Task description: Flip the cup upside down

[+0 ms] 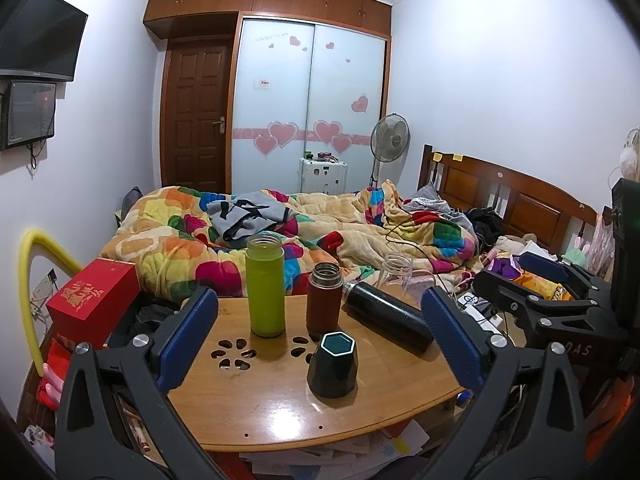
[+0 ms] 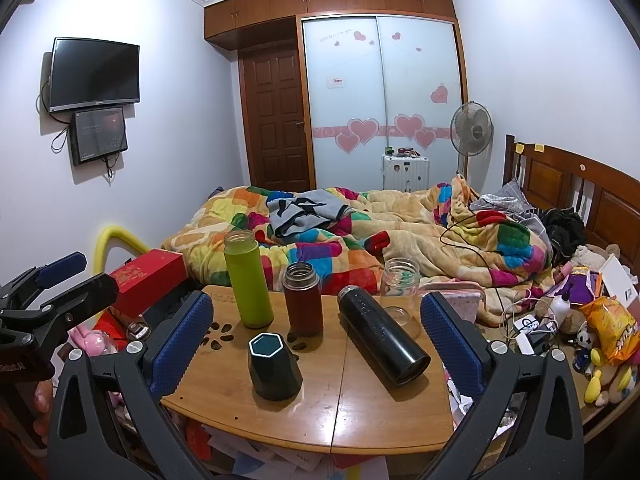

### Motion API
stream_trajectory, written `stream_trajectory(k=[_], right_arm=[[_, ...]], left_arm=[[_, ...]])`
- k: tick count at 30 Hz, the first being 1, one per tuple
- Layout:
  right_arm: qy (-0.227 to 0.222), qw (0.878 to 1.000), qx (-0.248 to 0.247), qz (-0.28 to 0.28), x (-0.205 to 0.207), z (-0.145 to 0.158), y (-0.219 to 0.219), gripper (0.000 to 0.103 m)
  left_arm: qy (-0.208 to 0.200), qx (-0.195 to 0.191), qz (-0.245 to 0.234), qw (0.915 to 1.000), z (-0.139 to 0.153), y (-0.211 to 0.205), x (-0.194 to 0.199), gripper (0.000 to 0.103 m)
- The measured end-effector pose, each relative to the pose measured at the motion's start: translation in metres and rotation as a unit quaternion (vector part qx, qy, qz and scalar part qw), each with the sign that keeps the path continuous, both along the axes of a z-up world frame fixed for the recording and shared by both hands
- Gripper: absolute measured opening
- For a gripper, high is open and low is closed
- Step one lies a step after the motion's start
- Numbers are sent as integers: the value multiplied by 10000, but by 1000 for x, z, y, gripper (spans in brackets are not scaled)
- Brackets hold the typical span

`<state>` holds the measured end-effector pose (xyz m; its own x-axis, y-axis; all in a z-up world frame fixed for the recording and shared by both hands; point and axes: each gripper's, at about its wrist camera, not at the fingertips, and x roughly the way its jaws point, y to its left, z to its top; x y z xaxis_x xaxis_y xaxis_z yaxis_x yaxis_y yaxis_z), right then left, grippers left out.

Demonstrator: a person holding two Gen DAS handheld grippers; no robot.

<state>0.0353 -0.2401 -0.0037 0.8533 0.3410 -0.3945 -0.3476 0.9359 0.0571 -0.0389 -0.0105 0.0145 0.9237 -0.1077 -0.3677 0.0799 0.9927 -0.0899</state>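
Both your left hand-held gripper (image 1: 318, 338) and right hand-held gripper (image 2: 316, 340) gape wide, empty; the cup (image 1: 333, 364) stands upright on the worktop (image 1: 256, 408).

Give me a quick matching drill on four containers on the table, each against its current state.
Things:
1. green bottle
2. black flask
3. dark hexagonal cup
4. clear glass jar

States:
A. lying on its side
B. upright, nearest the grippers, mouth up
C. upright at the table's far right edge, see-through
D. upright, tallest, far left

Pairs: 1-D, 2-A, 3-B, 4-C
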Motion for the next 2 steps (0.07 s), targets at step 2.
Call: stream_trajectory(k=[2], right_arm=[[0,10000,-2,-14,0,0,0,103]], left_arm=[[41,-38,-35,10000,0,1,0,103]])
